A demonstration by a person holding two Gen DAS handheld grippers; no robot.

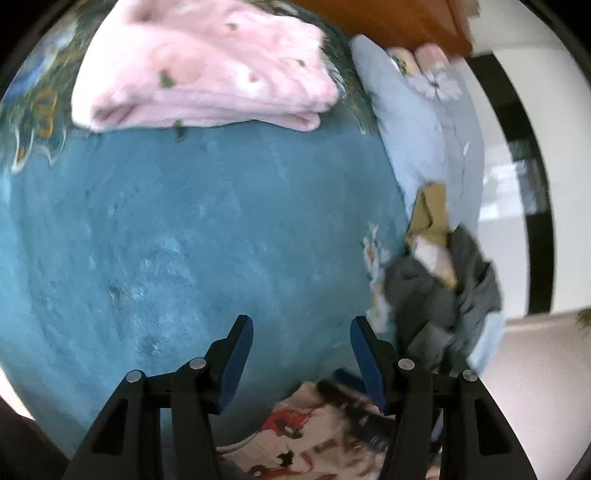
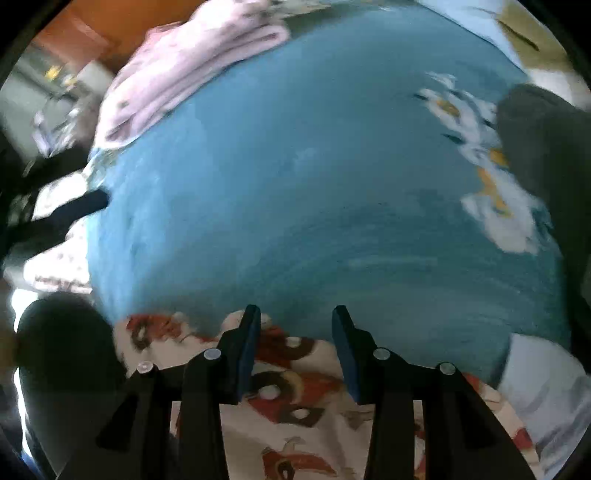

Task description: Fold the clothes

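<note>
A teal plush blanket [image 1: 192,240] covers the bed; it also fills the right wrist view [image 2: 314,192]. A cream garment with red and dark print [image 1: 314,435] lies at the near edge, below both grippers [image 2: 295,406]. My left gripper [image 1: 301,328] is open and empty above the blanket. My right gripper [image 2: 295,317] is open and empty over the printed garment's edge. A crumpled dark grey garment [image 1: 443,295] lies to the right; a dark grey mass also shows in the right wrist view [image 2: 543,155]. A folded pink blanket [image 1: 207,70] sits at the far side [image 2: 184,70].
A light blue quilt with flowers [image 1: 424,122] runs along the right of the bed. Tan and pink cloth pieces [image 1: 428,218] lie by the grey garment. A wooden headboard [image 1: 388,18] stands behind. White floor [image 1: 546,369] lies to the right. White flower print [image 2: 491,173] marks the blanket.
</note>
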